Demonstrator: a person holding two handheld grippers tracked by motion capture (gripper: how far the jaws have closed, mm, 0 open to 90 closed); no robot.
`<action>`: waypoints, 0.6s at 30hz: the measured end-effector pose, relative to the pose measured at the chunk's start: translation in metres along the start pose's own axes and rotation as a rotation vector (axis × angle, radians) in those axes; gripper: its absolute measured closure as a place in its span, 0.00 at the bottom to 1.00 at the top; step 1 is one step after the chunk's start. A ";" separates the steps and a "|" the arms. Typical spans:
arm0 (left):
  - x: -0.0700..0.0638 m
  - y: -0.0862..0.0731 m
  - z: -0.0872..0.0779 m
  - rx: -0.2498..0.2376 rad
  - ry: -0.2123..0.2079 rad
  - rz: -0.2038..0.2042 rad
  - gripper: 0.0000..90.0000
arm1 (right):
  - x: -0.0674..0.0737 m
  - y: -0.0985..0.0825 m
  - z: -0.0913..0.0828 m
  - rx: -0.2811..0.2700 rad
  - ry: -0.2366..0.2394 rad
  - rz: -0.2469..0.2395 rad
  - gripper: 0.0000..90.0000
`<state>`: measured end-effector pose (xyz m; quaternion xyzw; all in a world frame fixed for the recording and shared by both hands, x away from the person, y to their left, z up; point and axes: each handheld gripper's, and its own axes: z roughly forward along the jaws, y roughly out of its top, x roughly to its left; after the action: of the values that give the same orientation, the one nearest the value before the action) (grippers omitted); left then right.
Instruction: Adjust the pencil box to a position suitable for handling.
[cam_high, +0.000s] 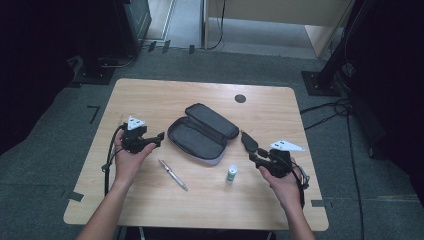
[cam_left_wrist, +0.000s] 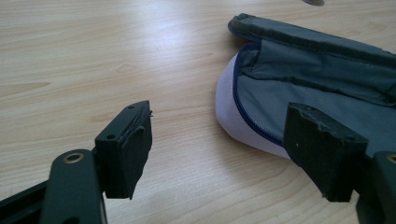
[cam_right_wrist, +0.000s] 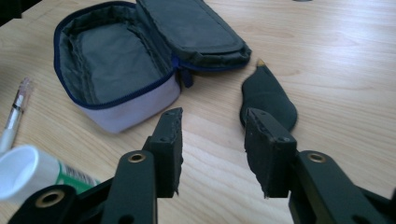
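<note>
From the high view the open pencil case (cam_high: 202, 132) sat mid-table with the left gripper (cam_high: 159, 136) just off its left end, a pen (cam_high: 173, 174) and small white bottle (cam_high: 231, 173) in front. The left gripper view showed those jaws wide and empty beside the case's pale wall. The right gripper (cam_right_wrist: 212, 126) stood partly open, empty, right at a dark teardrop-shaped piece (cam_right_wrist: 267, 97), gold tip visible.

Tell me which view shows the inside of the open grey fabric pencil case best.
The right gripper view: the open grey fabric pencil case shows its whole empty lining. The high view is distant; the left gripper view catches one corner.
</note>
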<state>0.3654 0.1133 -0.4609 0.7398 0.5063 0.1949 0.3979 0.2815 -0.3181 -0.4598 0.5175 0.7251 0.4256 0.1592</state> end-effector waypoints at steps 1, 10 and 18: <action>0.000 0.000 0.000 0.000 0.000 0.000 0.31 | 0.000 0.000 0.000 0.000 0.000 0.000 0.65; -0.007 0.003 0.021 0.012 -0.002 0.016 0.46 | 0.002 0.022 0.032 0.028 0.062 -0.011 0.74; -0.011 0.003 0.034 0.051 -0.045 0.039 0.62 | 0.004 0.036 0.059 0.093 0.108 -0.028 0.81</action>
<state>0.3862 0.0895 -0.4778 0.7638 0.4874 0.1729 0.3863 0.3417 -0.2843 -0.4658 0.4907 0.7587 0.4163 0.1014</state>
